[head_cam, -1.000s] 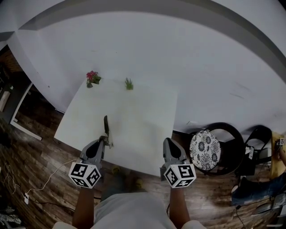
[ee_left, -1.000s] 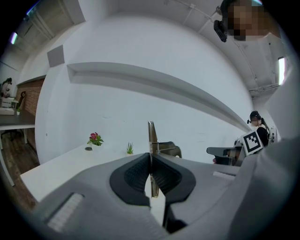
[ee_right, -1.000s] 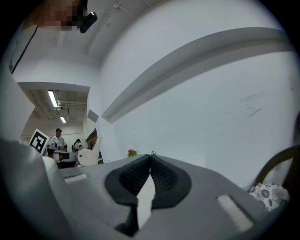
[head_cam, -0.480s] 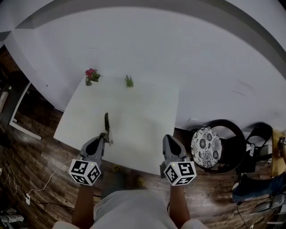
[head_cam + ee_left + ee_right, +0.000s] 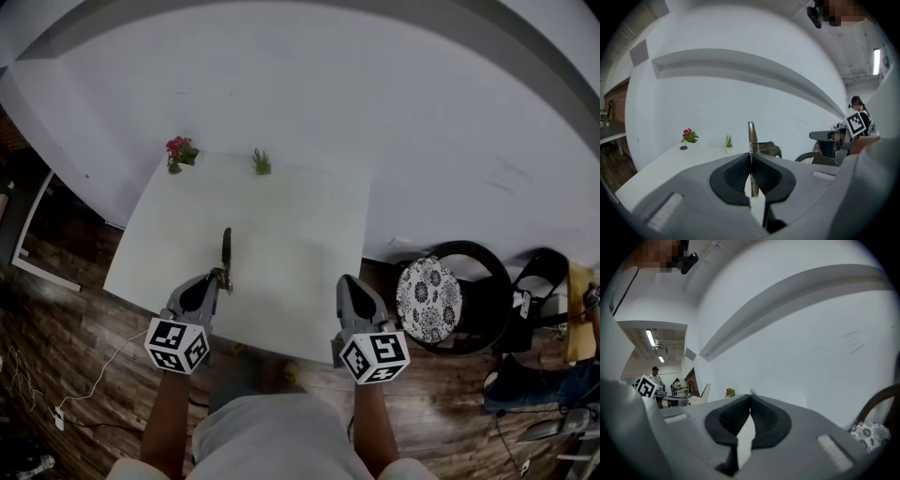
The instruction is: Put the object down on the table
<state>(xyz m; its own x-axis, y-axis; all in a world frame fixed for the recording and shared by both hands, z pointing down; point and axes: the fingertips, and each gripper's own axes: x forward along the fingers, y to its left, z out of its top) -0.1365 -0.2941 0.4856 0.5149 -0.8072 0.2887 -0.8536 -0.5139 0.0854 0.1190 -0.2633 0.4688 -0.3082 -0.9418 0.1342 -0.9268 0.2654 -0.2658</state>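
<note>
A long, thin, dark metal tool (image 5: 226, 249) sticks forward from my left gripper (image 5: 221, 278), which is shut on its near end. The tool hangs over the front left part of the white table (image 5: 300, 225); I cannot tell whether it touches the top. In the left gripper view the tool (image 5: 751, 133) shows edge-on and upright, pinched between the black pads of the left gripper (image 5: 750, 158). My right gripper (image 5: 348, 283) hovers at the table's front edge, to the right, and is shut on nothing. In its own view the right gripper (image 5: 750, 400) has its pads meeting at the tips.
A red flower pot (image 5: 176, 150) and a small green plant (image 5: 261, 161) stand at the table's far edge against the white wall. A black chair with a patterned cushion (image 5: 429, 292) sits right of the table. Wooden floor surrounds it.
My left gripper has moved forward and lower with the tool, further over the table's front edge. The right gripper has stayed where it was.
</note>
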